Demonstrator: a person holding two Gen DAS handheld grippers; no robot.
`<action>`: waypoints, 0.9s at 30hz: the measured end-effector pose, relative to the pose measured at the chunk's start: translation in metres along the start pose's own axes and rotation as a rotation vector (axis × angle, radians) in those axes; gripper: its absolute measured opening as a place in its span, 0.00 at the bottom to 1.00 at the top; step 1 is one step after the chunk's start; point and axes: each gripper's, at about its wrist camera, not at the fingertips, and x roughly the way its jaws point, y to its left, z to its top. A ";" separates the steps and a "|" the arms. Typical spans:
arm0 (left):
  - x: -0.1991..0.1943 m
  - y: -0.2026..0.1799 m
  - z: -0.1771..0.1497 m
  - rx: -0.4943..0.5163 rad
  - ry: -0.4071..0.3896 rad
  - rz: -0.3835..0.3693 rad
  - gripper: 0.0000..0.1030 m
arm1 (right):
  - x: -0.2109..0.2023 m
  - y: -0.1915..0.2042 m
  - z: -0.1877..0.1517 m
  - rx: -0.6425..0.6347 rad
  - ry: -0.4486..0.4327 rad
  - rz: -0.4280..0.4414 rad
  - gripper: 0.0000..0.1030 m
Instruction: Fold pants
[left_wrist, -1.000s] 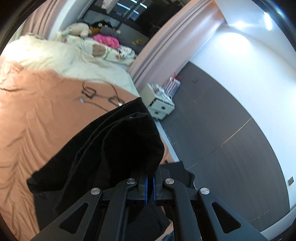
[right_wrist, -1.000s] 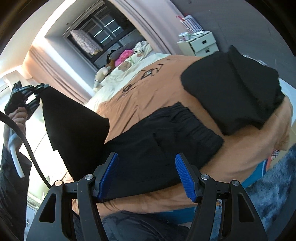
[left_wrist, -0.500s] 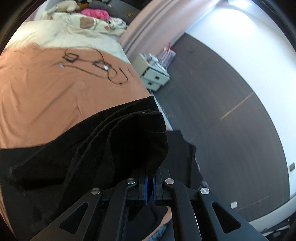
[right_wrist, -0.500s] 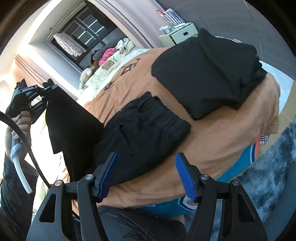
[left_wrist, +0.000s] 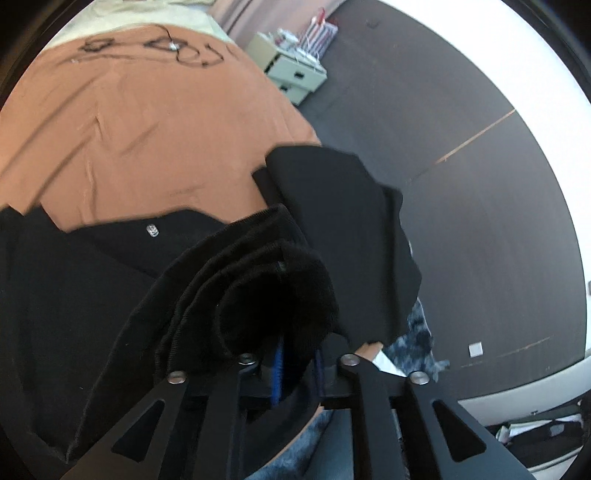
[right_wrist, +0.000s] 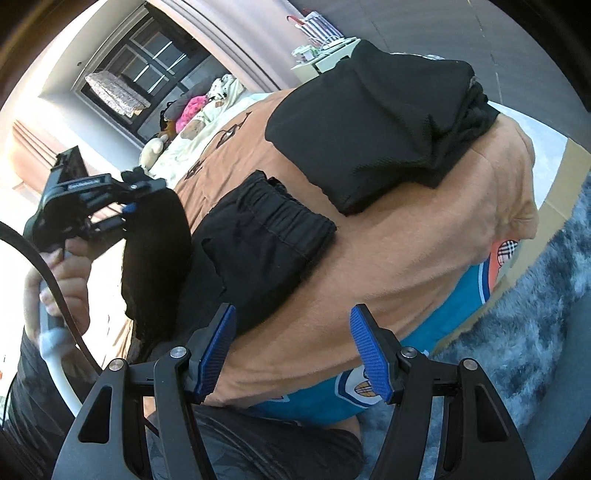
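Just been opening the jaws of the left tool (left_wrist: 298, 369), with a folded, ribbed hem of the black fabric pants (left_wrist: 258, 295) lying between the blue pads. Showing the inner face of one blue pad (left_wrist: 277, 369) bare beside the cloth, so loosening rather than clamping. Pointing that tool downward over the orange bed sheet (left_wrist: 147, 129), with the rest of the pants spreading out flat just ahead of it and off to its left side.

Seeing the same thing from the right wrist view: a bare hand (right_wrist: 70, 273) gripping the handle of the left tool (right_wrist: 127, 208), a leg of the pants hanging down from its tip, and the elastic-waist end of the pants (right_wrist: 266, 240) lying flat on the sheet straight ahead of the right tool (right_wrist: 291, 350).

Holding the right tool wide apart and grasping nothing, its blue pads hovering over the near edge of the bed, clear of the cloth.

Lying further ahead of the right tool and to its right, well apart from the pants: a folded pile of black garments (right_wrist: 369, 122) near the bed's corner. Showing below that tool's right finger: a grey shaggy rug (right_wrist: 535, 314). Standing beyond the bed, ahead of the left tool: a white bedside drawer unit (left_wrist: 291, 74).
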 end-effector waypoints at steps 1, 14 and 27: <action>0.005 -0.001 -0.005 0.002 0.012 -0.006 0.19 | -0.001 0.001 -0.001 0.001 0.001 -0.001 0.61; -0.062 0.014 -0.030 0.120 0.053 -0.029 0.78 | -0.008 0.025 -0.004 -0.056 0.004 -0.005 0.61; -0.209 0.130 -0.056 0.032 -0.117 0.170 0.78 | 0.022 0.070 0.012 -0.240 0.028 -0.068 0.61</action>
